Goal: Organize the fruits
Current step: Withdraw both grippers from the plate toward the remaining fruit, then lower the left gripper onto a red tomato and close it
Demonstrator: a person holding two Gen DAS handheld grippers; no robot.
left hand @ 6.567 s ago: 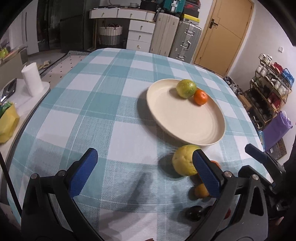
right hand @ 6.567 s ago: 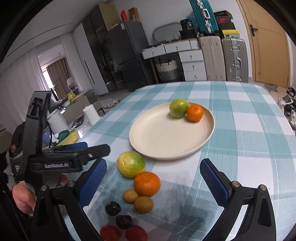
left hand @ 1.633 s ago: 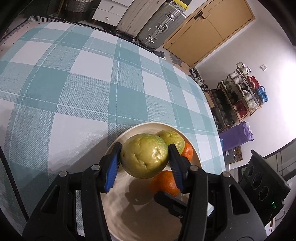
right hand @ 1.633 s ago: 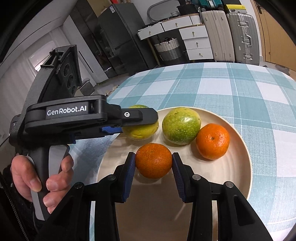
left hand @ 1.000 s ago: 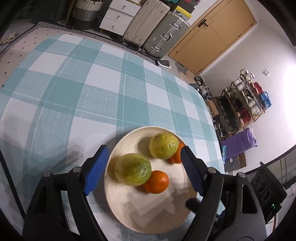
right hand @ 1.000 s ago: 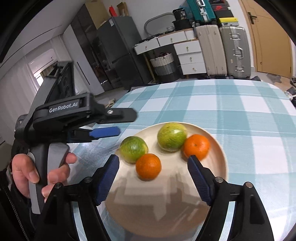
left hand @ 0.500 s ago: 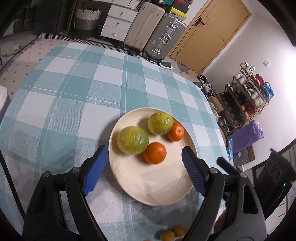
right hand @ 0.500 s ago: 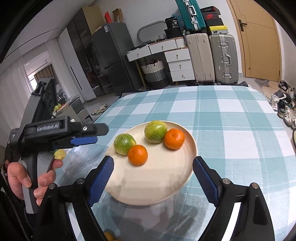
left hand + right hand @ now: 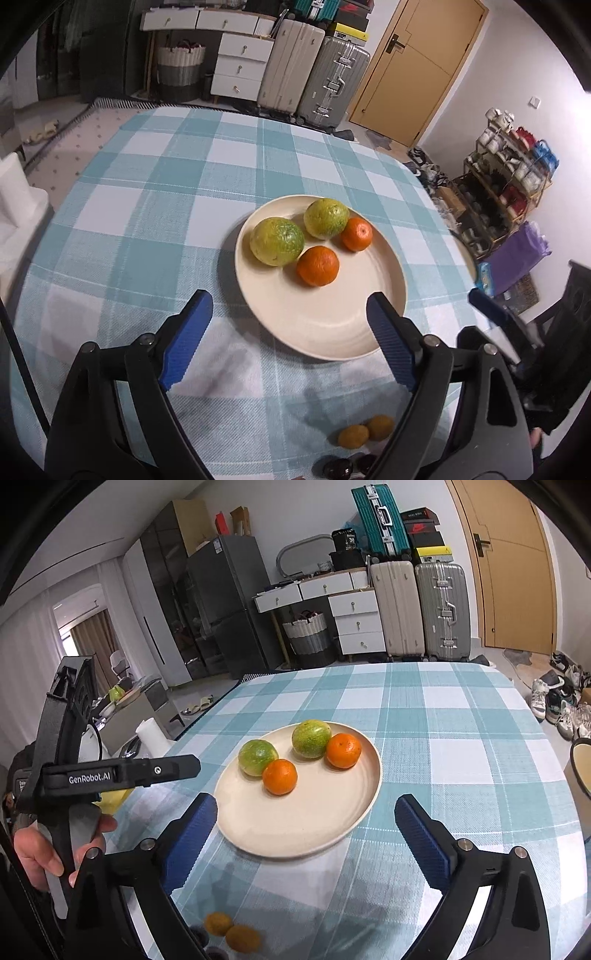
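Note:
A cream plate on the checked tablecloth holds two green-yellow citrus fruits and two oranges. They also show in the right wrist view. My left gripper is open and empty, held above the plate's near edge. My right gripper is open and empty, also near the plate's front. Two small brown fruits and dark fruits lie on the cloth close to me.
The round table's edges curve away on all sides. A white paper roll stands on a side counter at left. Suitcases, drawers and a door stand behind the table. A shelf rack is at right.
Both grippers let go of the green citrus and the orange on the plate, opened, and pulled back toward me. The small fruits near the table edge have come into view.

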